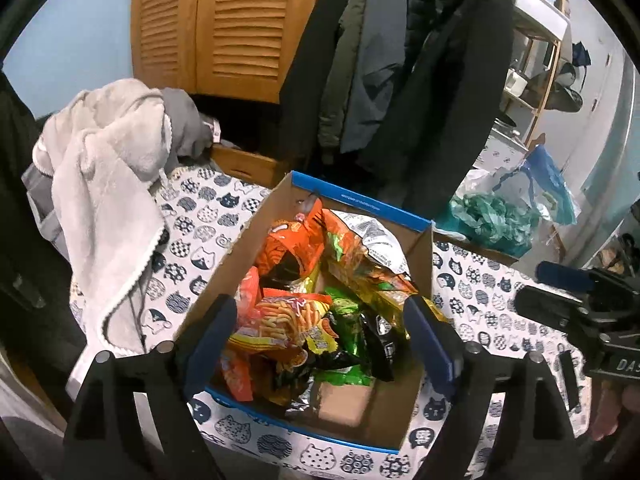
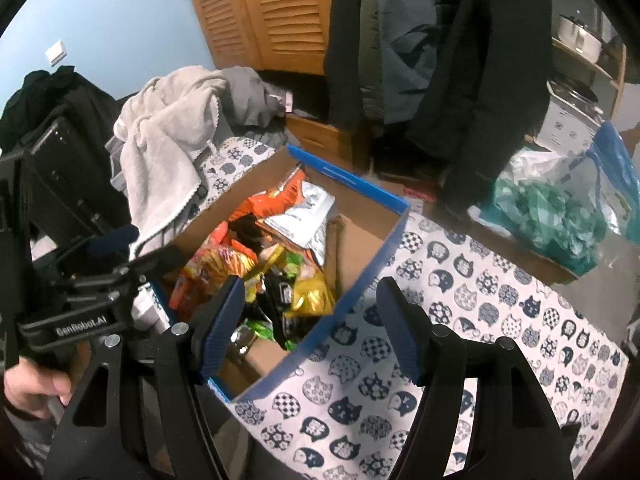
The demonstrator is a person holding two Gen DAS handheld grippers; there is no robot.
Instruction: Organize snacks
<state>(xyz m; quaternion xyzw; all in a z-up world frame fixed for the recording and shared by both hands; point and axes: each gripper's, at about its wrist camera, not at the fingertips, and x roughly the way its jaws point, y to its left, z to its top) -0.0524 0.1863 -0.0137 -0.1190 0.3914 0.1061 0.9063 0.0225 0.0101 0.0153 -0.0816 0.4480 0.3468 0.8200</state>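
Note:
A cardboard box with a blue rim [image 1: 360, 204] [image 2: 348, 180] stands on the cat-print cloth and holds several snack bags: an orange bag [image 1: 292, 248] [image 2: 276, 200], a noodle-stick bag [image 1: 288, 316], green and black bags [image 1: 352, 332], and a silver bag [image 2: 304, 216]. My left gripper [image 1: 320, 340] is open and empty, above the near part of the box. My right gripper [image 2: 312, 320] is open and empty, over the box's right front corner. The right gripper shows at the right edge of the left wrist view [image 1: 576, 304]; the left one shows at the left of the right wrist view [image 2: 80, 300].
A grey fleece garment [image 1: 108, 184] [image 2: 168, 140] lies left of the box. Dark coats [image 1: 400, 80] hang behind it in front of a louvred wooden door [image 1: 224, 28]. A plastic bag with green contents [image 1: 500, 220] [image 2: 552, 208] sits at the right. The cat-print cloth [image 2: 480, 320] spreads to the right.

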